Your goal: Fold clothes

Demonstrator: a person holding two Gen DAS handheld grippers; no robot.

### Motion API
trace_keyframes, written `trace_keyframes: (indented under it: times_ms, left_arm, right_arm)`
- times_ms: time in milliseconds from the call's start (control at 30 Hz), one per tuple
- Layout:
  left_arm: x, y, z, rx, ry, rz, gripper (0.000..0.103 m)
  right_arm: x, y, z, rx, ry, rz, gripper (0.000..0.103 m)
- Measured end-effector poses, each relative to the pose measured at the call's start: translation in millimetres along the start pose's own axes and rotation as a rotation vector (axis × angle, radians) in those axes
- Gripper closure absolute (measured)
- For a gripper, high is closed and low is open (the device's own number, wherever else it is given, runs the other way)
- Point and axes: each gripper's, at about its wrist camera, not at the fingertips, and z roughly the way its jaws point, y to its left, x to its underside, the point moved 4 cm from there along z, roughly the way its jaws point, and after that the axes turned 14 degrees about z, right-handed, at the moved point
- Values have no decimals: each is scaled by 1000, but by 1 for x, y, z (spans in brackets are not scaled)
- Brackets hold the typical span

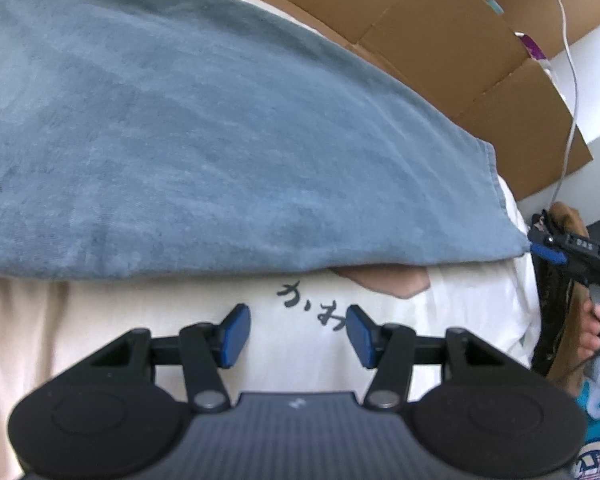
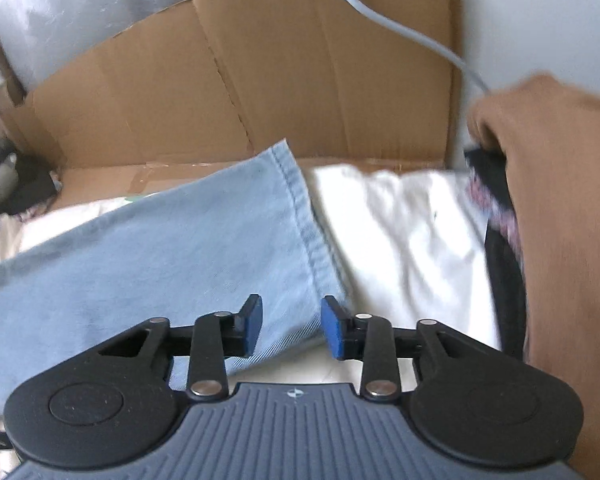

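A blue denim garment [image 1: 220, 140] lies spread over a white cloth [image 1: 172, 320] printed with dark characters. My left gripper [image 1: 298, 334] hovers open over the white cloth, just short of the denim's near edge, with nothing between its fingers. In the right wrist view the denim [image 2: 160, 260] ends in a stitched hem, and its near corner lies between the fingers of my right gripper [image 2: 291, 328], whose jaws stand apart. From the left wrist view, the right gripper [image 1: 550, 254] sits at the denim's right corner, held by a person's hand [image 1: 596, 328].
Flattened cardboard [image 1: 440, 40] stands behind the cloths, seen also as a cardboard wall [image 2: 260, 80]. A white cable [image 1: 572, 80] hangs at the right. A brown garment [image 2: 560, 220] and a dark patterned piece [image 2: 496, 200] sit at the right edge. Clutter lies at far left [image 2: 4, 176].
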Motion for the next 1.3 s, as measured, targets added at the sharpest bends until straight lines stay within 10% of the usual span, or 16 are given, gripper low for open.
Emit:
trace_keyframes:
  times_ms: [333, 1300]
  left_arm:
    - [-15, -13, 1, -30, -55, 76, 49]
    - [-44, -23, 7, -79, -166, 169, 51]
  right_arm:
    - [35, -3, 15, -107, 130, 115, 60]
    - [13, 13, 24, -154, 48, 139, 58]
